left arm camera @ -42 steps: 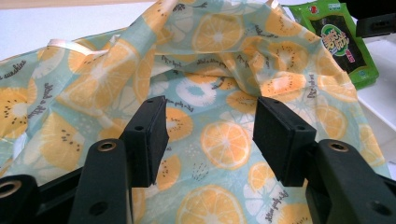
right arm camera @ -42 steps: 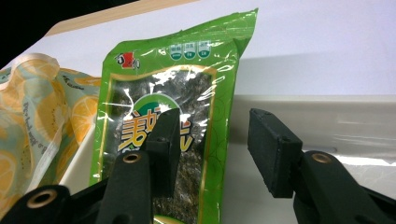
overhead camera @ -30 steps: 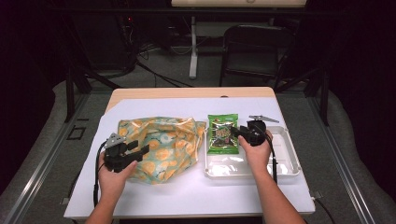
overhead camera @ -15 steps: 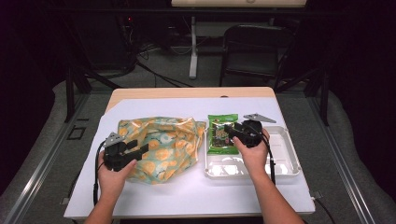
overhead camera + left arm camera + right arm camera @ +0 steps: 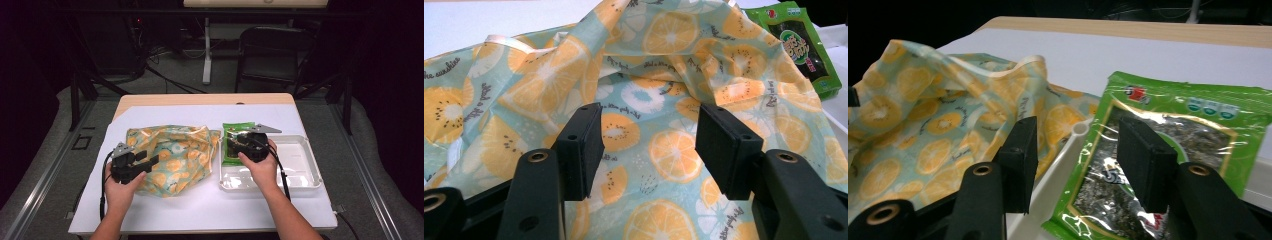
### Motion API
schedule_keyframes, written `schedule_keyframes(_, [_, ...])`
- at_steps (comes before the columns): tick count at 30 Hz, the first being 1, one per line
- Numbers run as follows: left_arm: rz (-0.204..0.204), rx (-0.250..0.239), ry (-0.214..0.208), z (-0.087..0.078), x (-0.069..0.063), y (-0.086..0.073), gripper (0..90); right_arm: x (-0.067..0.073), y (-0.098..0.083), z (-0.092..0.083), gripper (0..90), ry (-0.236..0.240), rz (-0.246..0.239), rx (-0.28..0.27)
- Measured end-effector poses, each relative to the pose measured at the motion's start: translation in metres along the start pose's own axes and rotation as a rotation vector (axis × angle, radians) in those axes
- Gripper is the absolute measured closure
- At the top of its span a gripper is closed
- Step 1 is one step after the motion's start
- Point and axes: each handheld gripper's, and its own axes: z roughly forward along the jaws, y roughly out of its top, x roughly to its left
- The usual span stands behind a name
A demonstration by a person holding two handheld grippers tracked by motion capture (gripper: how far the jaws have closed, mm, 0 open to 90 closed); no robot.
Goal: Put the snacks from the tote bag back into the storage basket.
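left gripper: we see our left gripper (image 5: 150,161) over the near left part of the fruit-print bag (image 5: 172,155); in the left gripper view (image 5: 649,150) its jaws stand well apart with the printed cloth behind the gap, and nothing is held between them.
right gripper: our right gripper (image 5: 235,142) sits over the left end of the white tray (image 5: 300,170); in the right gripper view (image 5: 1075,160) its jaws are wide apart, one pad over the tray's left rim, the other over the green packet, gripping nothing. we cannot tell whether the pads touch the packet.
green packet: the green packet (image 5: 235,131) lies at the left end of the tray, its far edge up on the tray's far rim; in the right gripper view (image 5: 1168,150) it shows a clear window with dark contents.
bag: the bag lies crumpled on the white table cover (image 5: 200,210), just beside the tray's left side; in the right gripper view (image 5: 938,120) its edge comes right up to the tray's rim.
tray: it stands on the right half of the table cover, its right part bare.
hands: our left hand (image 5: 120,187) holds the left gripper from the near side, and our right hand (image 5: 260,167) holds the right gripper above the tray.
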Motion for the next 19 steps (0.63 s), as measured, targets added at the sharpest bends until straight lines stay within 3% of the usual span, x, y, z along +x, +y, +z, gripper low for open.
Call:
schedule_keyframes(10, [-0.003,0.004,0.006,0.0,0.003,-0.001,44.3,0.016,-0.002,0.007,49.8,0.039,-0.06,0.036])
schedule_keyframes(19, [-0.011,-0.005,0.012,-0.002,0.005,-0.001,44.2,0.015,0.0,0.004,49.5,0.041,-0.059,0.03])
